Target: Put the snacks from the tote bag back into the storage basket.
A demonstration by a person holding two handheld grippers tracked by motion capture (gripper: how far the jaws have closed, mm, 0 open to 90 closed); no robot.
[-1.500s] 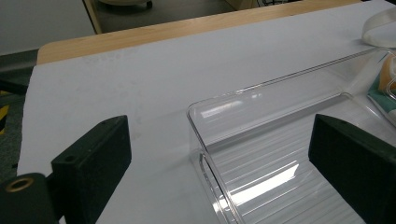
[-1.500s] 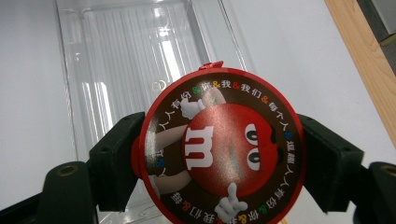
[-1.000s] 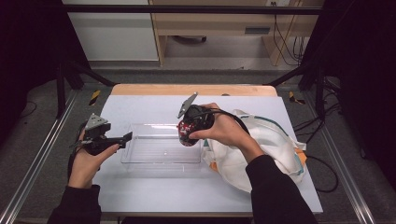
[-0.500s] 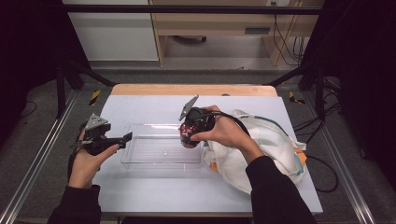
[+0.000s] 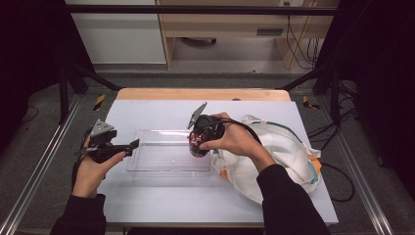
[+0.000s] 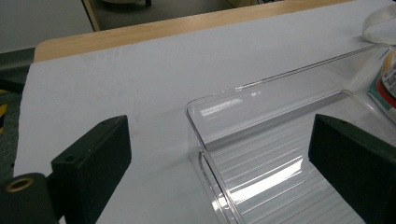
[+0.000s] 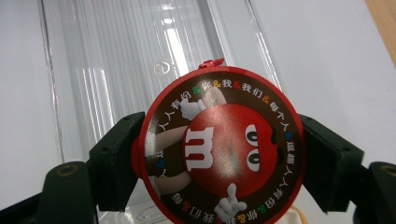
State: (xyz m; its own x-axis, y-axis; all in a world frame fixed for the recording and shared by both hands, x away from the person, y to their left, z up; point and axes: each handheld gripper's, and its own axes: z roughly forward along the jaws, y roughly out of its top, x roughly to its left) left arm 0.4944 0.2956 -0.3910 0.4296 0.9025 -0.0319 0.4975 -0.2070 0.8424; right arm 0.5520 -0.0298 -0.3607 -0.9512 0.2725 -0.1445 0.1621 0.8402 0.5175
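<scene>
Right, high view: my right gripper (image 5: 197, 147) hangs over the right end of the clear plastic bin (image 5: 147, 169), holding the round M&M's tin (image 5: 197, 145). My left gripper (image 5: 131, 145) sits at the bin's left end, just beside the rim. The white tote bag (image 5: 284, 147) lies to the right on the white table (image 5: 147, 115).

Left gripper view: jaws wide apart with nothing between the pads, one over bare table, one over the bin (image 6: 261, 140). Whether either touches the rim, I can't tell from this angle. Edge of the tin's label (image 6: 386, 79) shows at far right.

Right gripper view: jaws clamped on the sides of the tin (image 7: 219, 144), lid facing the camera, ribbed bin floor (image 7: 116, 70) behind it.

Progress, my read: tin is out of the bag and over the bin, not set down yet. Left to do: lower it, release, back off.
</scene>
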